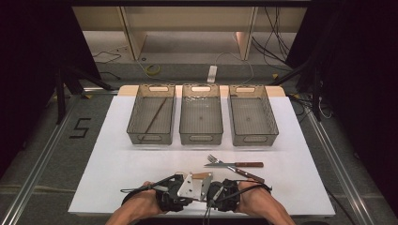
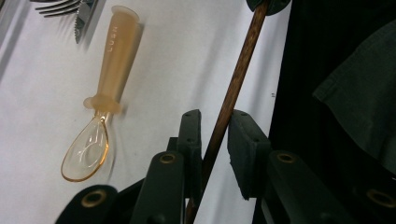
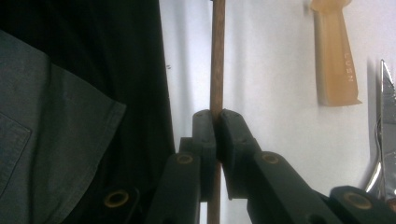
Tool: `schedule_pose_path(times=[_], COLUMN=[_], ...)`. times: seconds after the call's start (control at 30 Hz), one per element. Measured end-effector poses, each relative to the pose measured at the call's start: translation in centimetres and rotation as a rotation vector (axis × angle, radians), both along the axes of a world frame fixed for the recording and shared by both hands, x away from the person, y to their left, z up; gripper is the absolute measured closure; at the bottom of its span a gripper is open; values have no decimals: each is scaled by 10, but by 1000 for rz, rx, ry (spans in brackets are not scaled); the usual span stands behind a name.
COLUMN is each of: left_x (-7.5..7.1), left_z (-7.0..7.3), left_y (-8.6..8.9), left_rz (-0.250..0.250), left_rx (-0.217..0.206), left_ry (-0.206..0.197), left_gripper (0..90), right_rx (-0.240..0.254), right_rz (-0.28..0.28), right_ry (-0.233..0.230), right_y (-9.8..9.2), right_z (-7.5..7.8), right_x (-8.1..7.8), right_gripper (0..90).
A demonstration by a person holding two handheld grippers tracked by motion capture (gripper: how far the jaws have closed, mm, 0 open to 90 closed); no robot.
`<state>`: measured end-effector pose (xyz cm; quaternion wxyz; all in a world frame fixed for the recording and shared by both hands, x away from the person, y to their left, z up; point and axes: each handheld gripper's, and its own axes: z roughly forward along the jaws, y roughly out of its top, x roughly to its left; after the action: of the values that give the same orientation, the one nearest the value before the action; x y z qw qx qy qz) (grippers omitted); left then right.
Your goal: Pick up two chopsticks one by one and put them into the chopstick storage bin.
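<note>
- Dark curtains and loose cables ring the white bench (image 1: 117, 168), and three mesh baskets stand in a row along its far half; the left basket (image 1: 151, 119) already has a thin dark stick lying slantwise in it, while the middle basket (image 1: 201, 119) and right basket (image 1: 252, 119) look bare.
- Near the person's edge, well short of the left basket, both hands meet over one brown wooden chopstick (image 2: 233, 88).
- Right tool (image 3: 217, 116) is clamped tight on the chopstick, jaws pressed flat against the wood, apparently to steady it for a handover.
- Left tool (image 2: 215, 135) straddles the same stick: one jaw lies against it, the other stands just off it, so the grip looks unfinished.
- An amber plastic spoon (image 2: 100, 102) lies just beside the chopstick, on the side toward the left basket; a fork (image 1: 220, 161) and a wooden-handled knife (image 1: 246, 174) lie between it and the baskets, probably waiting to be sorted.
- From above, a grey plate (image 1: 192, 186) on one tool covers the jaws and most of the stick, so the handover is hard to read there; the chopstick's ends are cut off in both gripper views.
</note>
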<state>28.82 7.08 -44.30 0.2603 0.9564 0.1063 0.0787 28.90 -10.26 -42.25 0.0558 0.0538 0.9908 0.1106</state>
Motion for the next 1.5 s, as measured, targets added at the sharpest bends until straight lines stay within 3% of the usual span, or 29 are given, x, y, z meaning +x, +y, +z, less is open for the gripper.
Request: schedule_pose_path(times=[0.27,0.33,0.43,0.57,0.67,0.93,1.1,1.27,1.5], left_x=[-3,-5,-7,-6,-3,7,15,23,30], left_z=[1,1,1,0,0,3,6,11,15], left_y=[0,-1,-2,-2,1,10,19,31,43], left_rz=[-52,-71,-101,-86,-57,60,167,262,339], left_rx=[17,26,35,54,48,48,24,-29,-59], left_ry=[-14,-7,10,15,7,-4,-8,8,11], left_gripper=[782,801,835,847,849,849,849,849,849], right_rx=[-13,0,-2,2,28,176,286,418,515], right_rz=[37,41,29,-11,-53,-188,-282,-376,-469], right_ry=[6,-17,-11,-7,-17,-51,-82,-100,-75], right_y=[-2,-3,-5,-6,-8,-22,-36,-50,-70], right_z=[1,0,-1,0,1,16,23,23,13], right_x=[0,0,2,6,11,23,29,32,39], right_gripper=[849,838,810,748,599,414,364,343,321])
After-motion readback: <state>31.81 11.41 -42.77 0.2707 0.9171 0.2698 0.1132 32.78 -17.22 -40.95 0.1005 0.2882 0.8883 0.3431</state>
